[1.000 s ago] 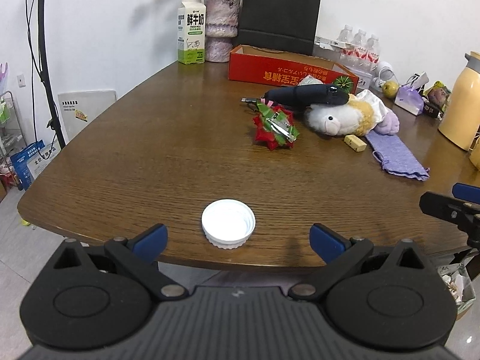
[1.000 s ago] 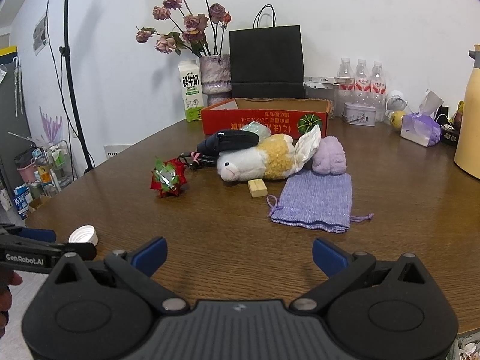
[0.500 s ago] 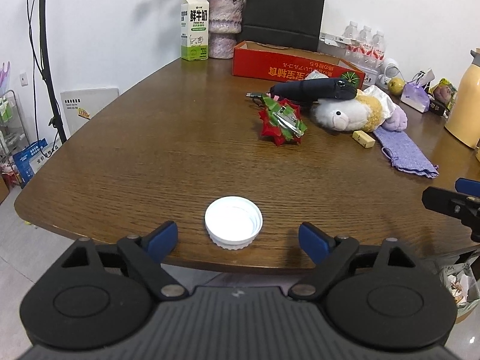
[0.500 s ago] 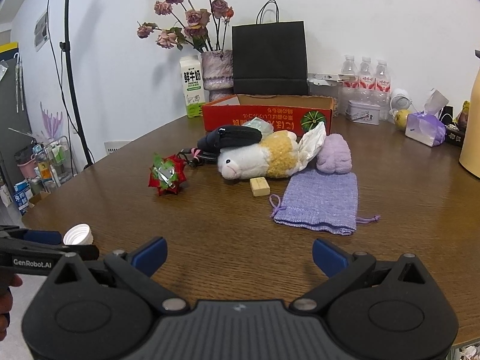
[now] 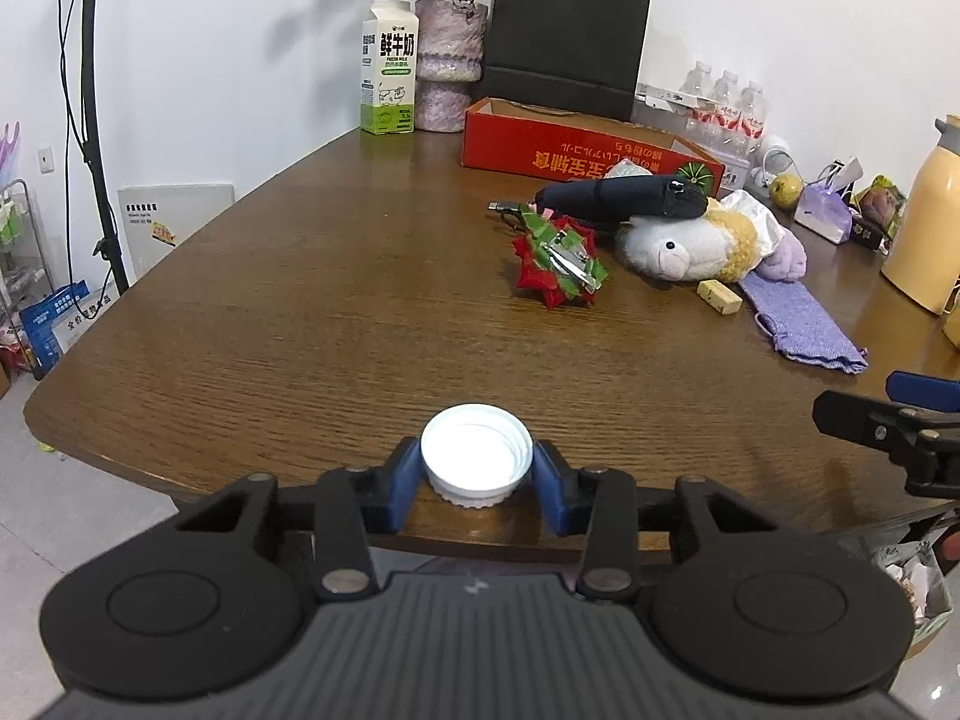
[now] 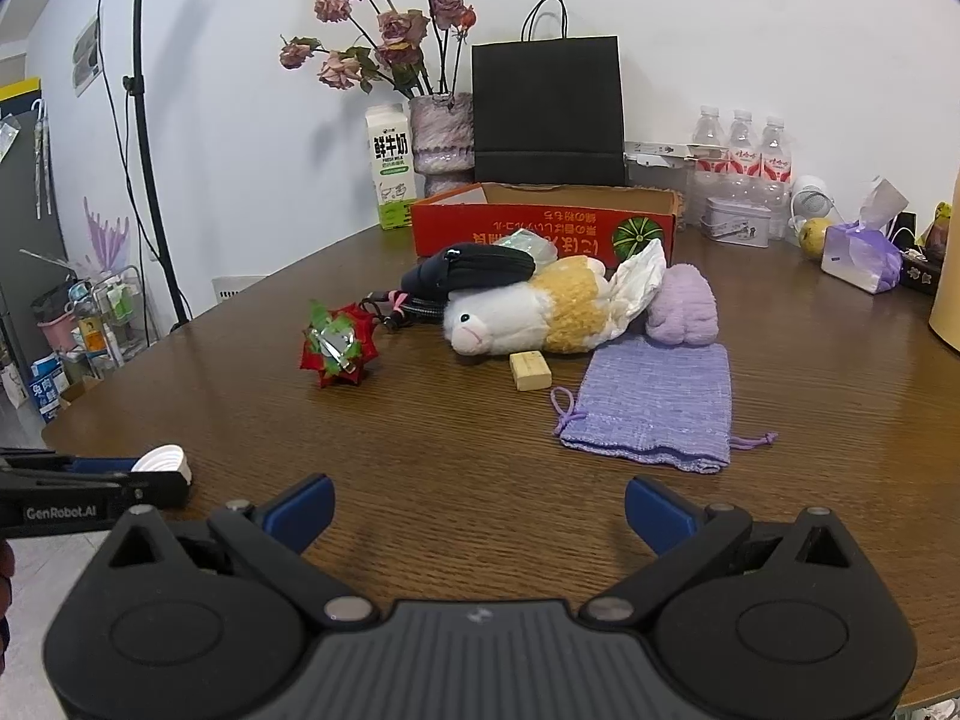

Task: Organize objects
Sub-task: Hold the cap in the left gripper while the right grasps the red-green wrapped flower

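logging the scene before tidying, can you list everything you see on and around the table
cap: 1, white, near table edge, between left pads
bow: 1, red-green, mid table
plush toy: 1, white-yellow, centre
pouch: 1, purple, right of toy
block: 1, tan, before toy
box: 1, red, behind toy
bag: 1, black, by wall
milk carton: 1, white-green, far left
bottles: 3, clear, far right
left gripper: just closed on cap
right gripper: open, empty
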Demonstrator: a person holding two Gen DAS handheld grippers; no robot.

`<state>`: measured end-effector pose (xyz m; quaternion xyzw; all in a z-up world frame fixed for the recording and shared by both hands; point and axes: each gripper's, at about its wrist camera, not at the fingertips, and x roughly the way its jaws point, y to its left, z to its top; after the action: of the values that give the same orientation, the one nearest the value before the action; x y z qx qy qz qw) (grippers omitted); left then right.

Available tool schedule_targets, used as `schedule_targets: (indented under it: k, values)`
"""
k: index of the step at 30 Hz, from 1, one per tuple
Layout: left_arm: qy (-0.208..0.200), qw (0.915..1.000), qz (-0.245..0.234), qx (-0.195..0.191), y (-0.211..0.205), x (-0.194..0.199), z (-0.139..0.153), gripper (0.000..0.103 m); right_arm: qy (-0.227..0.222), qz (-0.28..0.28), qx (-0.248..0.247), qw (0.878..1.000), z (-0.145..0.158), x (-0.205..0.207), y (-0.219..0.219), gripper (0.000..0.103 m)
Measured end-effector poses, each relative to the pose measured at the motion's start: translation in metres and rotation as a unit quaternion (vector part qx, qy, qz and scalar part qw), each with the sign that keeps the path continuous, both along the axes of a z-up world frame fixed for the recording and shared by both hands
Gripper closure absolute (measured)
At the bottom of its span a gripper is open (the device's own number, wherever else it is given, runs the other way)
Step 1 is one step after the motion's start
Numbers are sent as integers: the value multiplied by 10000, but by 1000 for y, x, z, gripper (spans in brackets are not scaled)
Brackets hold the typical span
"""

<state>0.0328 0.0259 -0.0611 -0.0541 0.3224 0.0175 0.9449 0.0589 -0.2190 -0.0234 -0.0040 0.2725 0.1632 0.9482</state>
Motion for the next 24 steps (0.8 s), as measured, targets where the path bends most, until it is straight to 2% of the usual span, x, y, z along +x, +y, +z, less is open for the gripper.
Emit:
schedule_targets:
  k: [13, 24]
  values:
    - [-78, 9999, -24, 111, 3, 9, 1, 62, 0, 155, -60, 9999, -4, 19, 16, 0]
    - [-170, 9997, 126, 103, 21, 21, 6, 62, -169, 540, -349, 9978, 2, 35, 55, 0]
